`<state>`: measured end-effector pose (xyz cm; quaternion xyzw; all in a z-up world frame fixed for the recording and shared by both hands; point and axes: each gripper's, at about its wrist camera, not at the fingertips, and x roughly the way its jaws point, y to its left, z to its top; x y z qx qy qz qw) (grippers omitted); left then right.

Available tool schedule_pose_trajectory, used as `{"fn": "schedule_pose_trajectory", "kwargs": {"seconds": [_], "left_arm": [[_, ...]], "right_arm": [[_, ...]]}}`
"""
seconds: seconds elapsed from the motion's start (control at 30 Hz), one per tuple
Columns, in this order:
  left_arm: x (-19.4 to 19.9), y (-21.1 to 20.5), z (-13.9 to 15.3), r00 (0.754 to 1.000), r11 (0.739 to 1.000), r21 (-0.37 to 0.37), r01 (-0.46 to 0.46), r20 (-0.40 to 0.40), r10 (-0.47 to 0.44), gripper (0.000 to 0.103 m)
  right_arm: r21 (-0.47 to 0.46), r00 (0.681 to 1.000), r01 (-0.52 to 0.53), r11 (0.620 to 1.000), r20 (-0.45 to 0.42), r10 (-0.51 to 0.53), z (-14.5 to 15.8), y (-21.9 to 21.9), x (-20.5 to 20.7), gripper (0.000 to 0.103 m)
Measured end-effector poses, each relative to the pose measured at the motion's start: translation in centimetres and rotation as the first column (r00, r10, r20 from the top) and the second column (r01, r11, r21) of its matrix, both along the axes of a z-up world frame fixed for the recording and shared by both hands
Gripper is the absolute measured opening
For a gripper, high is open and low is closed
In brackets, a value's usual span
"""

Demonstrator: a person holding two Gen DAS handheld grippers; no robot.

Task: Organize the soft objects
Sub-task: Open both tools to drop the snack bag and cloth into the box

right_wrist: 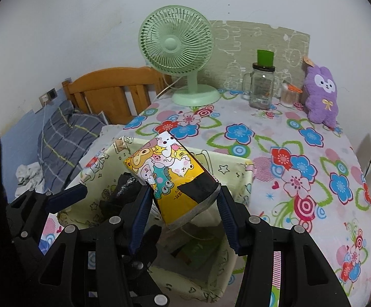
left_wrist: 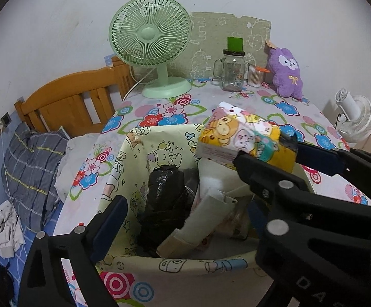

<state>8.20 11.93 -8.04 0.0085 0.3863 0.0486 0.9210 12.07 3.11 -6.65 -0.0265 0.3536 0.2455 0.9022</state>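
The right hand-held gripper (right_wrist: 184, 199) clamps a cartoon-printed tissue pack (right_wrist: 171, 176) above the fabric storage bin (right_wrist: 247, 179) on the flowered surface (right_wrist: 300, 153), the left hand-held gripper (right_wrist: 67, 195) alongside.

Counts of things seen on and around the flowered table

Two fans are counted: one green desk fan (left_wrist: 151, 43) and one white fan (left_wrist: 357, 117) past the table's edge. One purple plush toy (left_wrist: 286, 73), one glass mug jar (left_wrist: 232, 73) and one small clear cotton-swab container (left_wrist: 255, 76) are seen at the back. One fabric storage bin (left_wrist: 124, 186) is counted, with one black bag (left_wrist: 163, 199) in it, and one cartoon-printed tissue pack (right_wrist: 171, 171). Two grippers are counted, the left gripper (left_wrist: 185, 186) and the right gripper (right_wrist: 185, 204). One plaid pillow (left_wrist: 32, 168) is seen.
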Motion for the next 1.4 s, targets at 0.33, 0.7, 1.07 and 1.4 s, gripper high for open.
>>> {"fn": "schedule_pose_trajectory", "kwargs": {"seconds": [0.33, 0.7, 1.07, 1.4], "left_arm": [[0.8, 1.4, 0.3, 1.000, 1.000, 0.013, -0.019, 0.022, 0.018, 0.101], [1.5, 2.0, 0.0, 0.999, 0.999, 0.012, -0.040, 0.006, 0.040, 0.101], [1.2, -0.3, 0.4, 1.000, 0.999, -0.033, 0.008, 0.008, -0.008, 0.102], [0.2, -4.3, 2.2, 0.996, 0.997, -0.043, 0.071, 0.050, -0.069, 0.102]], "right_arm": [[0.003, 0.998, -0.060, 0.998, -0.007, 0.060, -0.5, 2.2, 1.8, 0.058], [-0.026, 0.994, -0.103, 0.994, 0.044, 0.104, -0.4, 3.2, 2.3, 0.084], [-0.036, 1.000, 0.009, 0.999, 0.000, -0.009, -0.2, 0.4, 1.6, 0.085], [-0.005, 0.996, 0.087, 0.996, 0.008, -0.087, 1.2, -4.0, -0.1, 0.085]]}}
